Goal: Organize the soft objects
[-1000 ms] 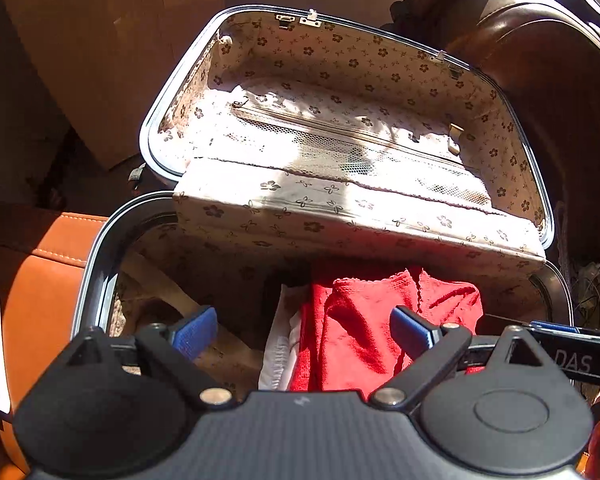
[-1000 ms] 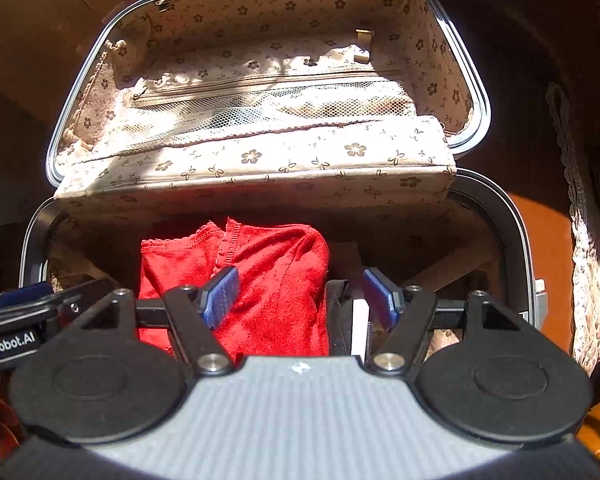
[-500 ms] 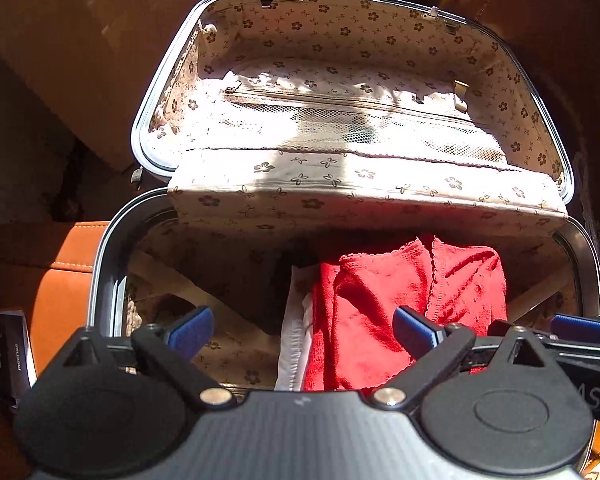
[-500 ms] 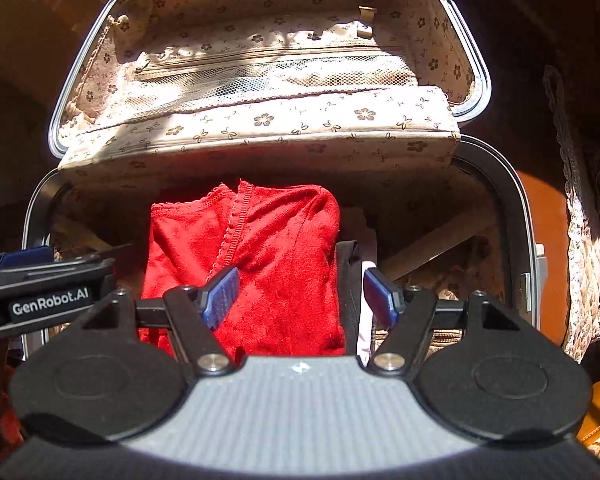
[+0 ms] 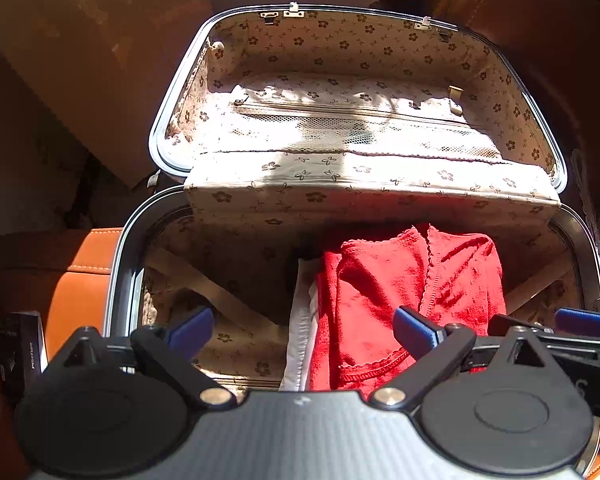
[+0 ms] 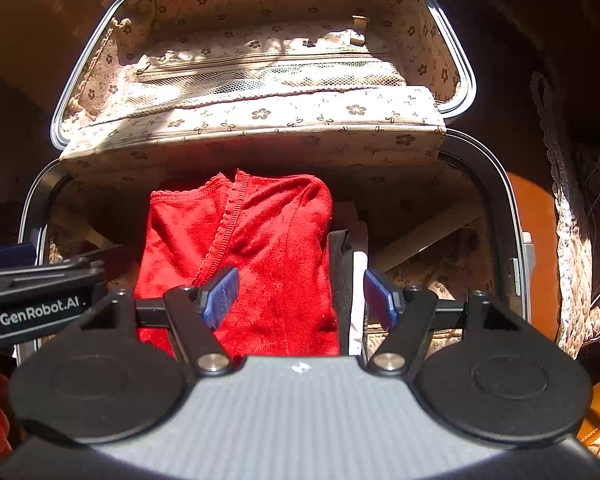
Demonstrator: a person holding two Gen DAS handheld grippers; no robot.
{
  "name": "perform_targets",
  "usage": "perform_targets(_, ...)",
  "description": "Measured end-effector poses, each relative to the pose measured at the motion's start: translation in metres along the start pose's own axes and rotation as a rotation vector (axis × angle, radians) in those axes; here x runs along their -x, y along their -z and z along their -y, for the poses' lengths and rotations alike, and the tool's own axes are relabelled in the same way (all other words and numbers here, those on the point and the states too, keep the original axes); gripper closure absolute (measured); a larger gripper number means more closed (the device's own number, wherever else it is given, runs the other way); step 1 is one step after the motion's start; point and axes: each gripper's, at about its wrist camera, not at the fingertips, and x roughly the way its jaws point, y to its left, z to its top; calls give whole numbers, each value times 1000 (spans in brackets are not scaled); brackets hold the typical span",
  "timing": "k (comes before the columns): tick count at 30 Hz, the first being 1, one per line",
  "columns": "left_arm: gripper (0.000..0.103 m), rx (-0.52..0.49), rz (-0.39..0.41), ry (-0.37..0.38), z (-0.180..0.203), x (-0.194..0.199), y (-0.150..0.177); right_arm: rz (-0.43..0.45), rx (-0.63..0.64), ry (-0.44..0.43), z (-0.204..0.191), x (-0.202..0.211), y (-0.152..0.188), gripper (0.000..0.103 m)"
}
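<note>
A folded red knit garment (image 5: 412, 280) (image 6: 260, 240) lies inside the open suitcase (image 5: 118, 256) (image 6: 496, 200), on top of white folded cloth (image 5: 300, 320) (image 6: 358, 304) and a dark item (image 6: 338, 264). My left gripper (image 5: 302, 330) hovers open above the suitcase's front part, its right fingertip over the red garment, nothing held. Open as well, my right gripper (image 6: 300, 292) spans the red garment's right edge and the white cloth without holding anything. Each gripper shows at the other view's edge.
The suitcase lid (image 5: 364, 92) (image 6: 268, 52) stands open behind, lined in beige floral fabric with a mesh zip pocket. Beige straps (image 5: 212, 288) cross the left of the base. An orange leather seat (image 5: 80, 276) lies left, a dark box (image 5: 20, 352) near it, a lace-edged cloth (image 6: 572, 240) right.
Both grippers have drawn back and up from the suitcase, so more of the red garment and the lid shows. Both stay open and empty.
</note>
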Motion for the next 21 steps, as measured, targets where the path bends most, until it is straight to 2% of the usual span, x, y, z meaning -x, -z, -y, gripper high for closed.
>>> perform_targets(21,4,10,3,-3,-12,11,30,-9,31,9,-10,8,31,26)
